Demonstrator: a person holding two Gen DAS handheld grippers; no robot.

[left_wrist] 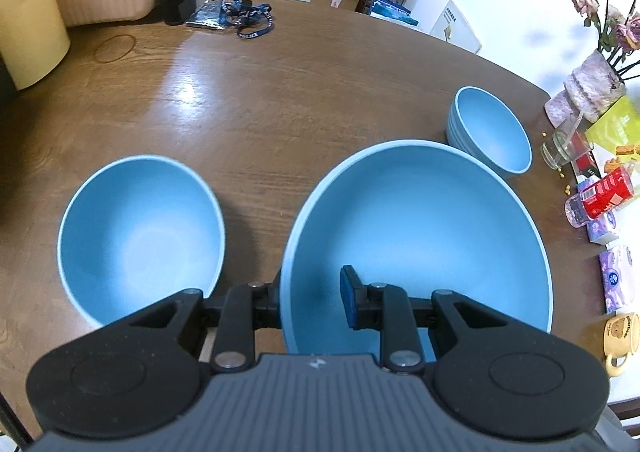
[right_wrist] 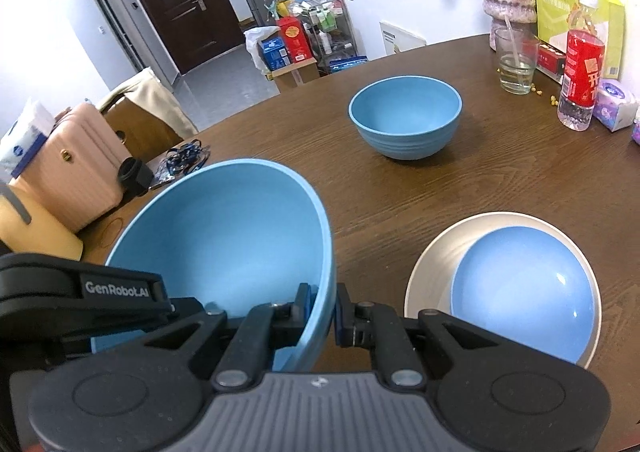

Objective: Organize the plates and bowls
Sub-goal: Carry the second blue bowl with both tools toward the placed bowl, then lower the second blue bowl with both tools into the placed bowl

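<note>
Gripping the rim of one large bowl [right_wrist: 224, 236], the right tool [right_wrist: 322, 312] is clamped narrow on its wall, while the left tool [left_wrist: 310, 298] straddles the opposite rim with its jaws wider, contact unclear. To nest it well, keep both level and lower it squarely onto a matching bowl [right_wrist: 406, 116] farther along the counter [right_wrist: 380, 192], clear of the plates [right_wrist: 504, 288]

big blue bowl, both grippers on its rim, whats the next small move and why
Probably lift the big blue bowl straight up: the left hand-held gripper and right hand-held gripper each pinch its rim, and other bowls sit apart on the table.
</note>
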